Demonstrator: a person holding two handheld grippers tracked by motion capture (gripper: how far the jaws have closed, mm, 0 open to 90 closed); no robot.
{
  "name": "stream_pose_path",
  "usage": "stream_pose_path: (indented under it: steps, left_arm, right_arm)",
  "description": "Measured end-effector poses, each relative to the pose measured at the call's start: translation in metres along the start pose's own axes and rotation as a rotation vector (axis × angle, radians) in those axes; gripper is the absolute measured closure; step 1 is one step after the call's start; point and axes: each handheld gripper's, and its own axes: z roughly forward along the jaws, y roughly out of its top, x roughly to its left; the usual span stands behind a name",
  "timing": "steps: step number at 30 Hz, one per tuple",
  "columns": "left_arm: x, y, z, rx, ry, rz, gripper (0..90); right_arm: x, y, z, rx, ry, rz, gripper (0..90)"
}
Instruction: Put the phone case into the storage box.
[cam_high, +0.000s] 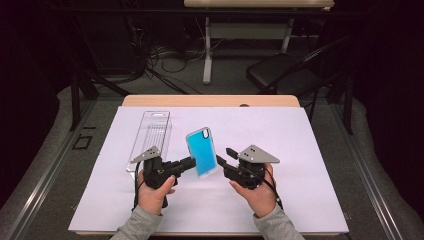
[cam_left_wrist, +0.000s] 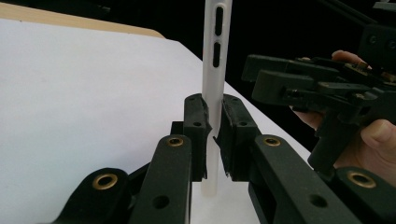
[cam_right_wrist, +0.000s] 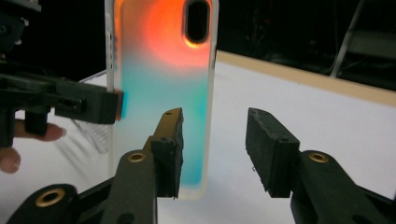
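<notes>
Two grippers are seen above the white sheet (cam_high: 280, 150) on the table (cam_high: 150, 101). A phone case (cam_high: 202, 151), blue-green with an orange glow near its camera cutout, is held upright between them, its lower end just above the sheet. The left gripper (cam_left_wrist: 214, 128) is clamped on the case's translucent edge. The right gripper (cam_right_wrist: 212, 149) is spread wide, its jaws apart in front of the case. A clear plastic package (cam_high: 150, 136) lies flat behind the left gripper.
</notes>
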Motion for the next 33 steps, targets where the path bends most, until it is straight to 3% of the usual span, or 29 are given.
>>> stream_pose_path:
  steps: [7,13,20,25,33]
  left_arm:
    - [0.001,0.001,-0.001,0.001,0.001,0.0,81.9]
    - [0.001,0.001,-0.002,0.006,-0.003,0.001,81.9]
    - [0.0,0.003,-0.002,0.007,-0.023,0.005,81.9]
    - [-0.002,0.003,-0.002,0.009,-0.039,0.018,81.9]
    - [-0.004,0.002,-0.001,0.024,-0.061,0.033,81.9]
  right_arm:
    - [-0.004,0.0,0.003,0.045,0.01,-0.006,55.0]
    - [-0.009,0.002,0.002,0.023,0.016,-0.032,51.0]
    - [-0.019,0.002,0.004,0.024,0.071,0.019,50.7]
    - [-0.024,0.002,0.005,0.02,0.109,0.015,49.2]
    - [-0.028,0.002,0.004,0.026,0.183,0.046,51.2]
